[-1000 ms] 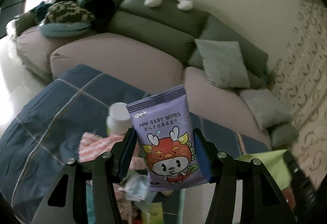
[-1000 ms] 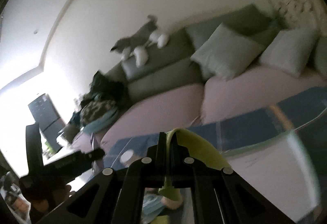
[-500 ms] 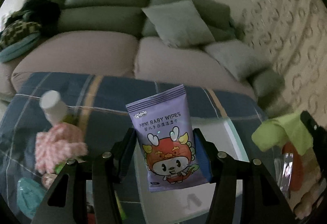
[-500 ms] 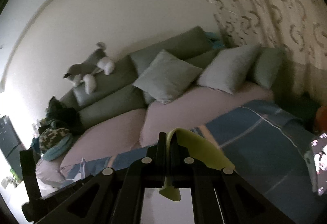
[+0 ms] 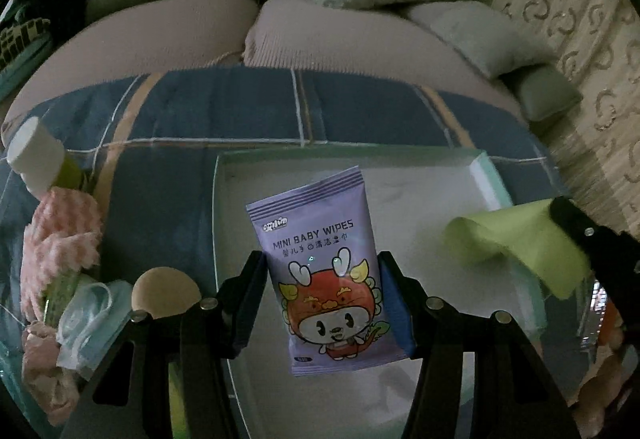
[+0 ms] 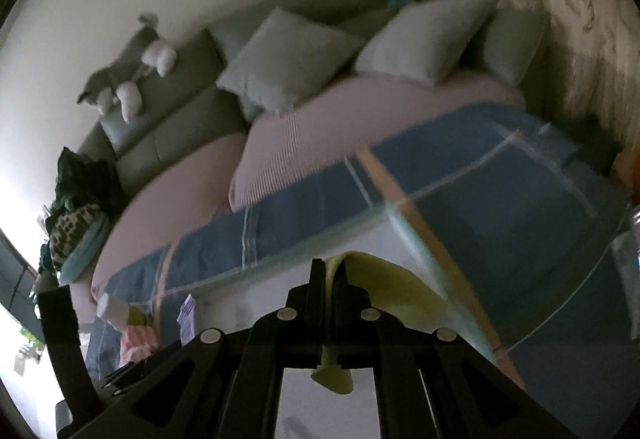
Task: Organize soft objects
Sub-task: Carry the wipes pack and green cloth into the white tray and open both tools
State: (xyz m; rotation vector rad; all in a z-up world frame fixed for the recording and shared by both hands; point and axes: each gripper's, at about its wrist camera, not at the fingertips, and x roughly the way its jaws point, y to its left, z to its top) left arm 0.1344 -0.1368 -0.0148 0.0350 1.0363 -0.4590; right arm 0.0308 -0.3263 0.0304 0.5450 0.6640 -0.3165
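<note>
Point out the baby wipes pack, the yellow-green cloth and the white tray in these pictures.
baby wipes pack (image 5: 320, 279), left wrist view, on its printed front.
yellow-green cloth (image 6: 384, 279), right wrist view, on the fold above the fingers.
white tray (image 5: 424, 191), left wrist view, on its bare floor.

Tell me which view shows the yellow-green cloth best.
The left wrist view: the yellow-green cloth hangs spread out from the right gripper. The right wrist view shows only a fold past the shut fingers, blurred.

purple wipes pack (image 5: 320, 279) with red cartoon dragon, lime-green cloth (image 5: 520, 243), navy blanket (image 5: 224, 119) with pale and orange checks, pink-and-white zigzag cloth (image 5: 56, 239), grey-and-white plush dog (image 6: 128, 79)
</note>
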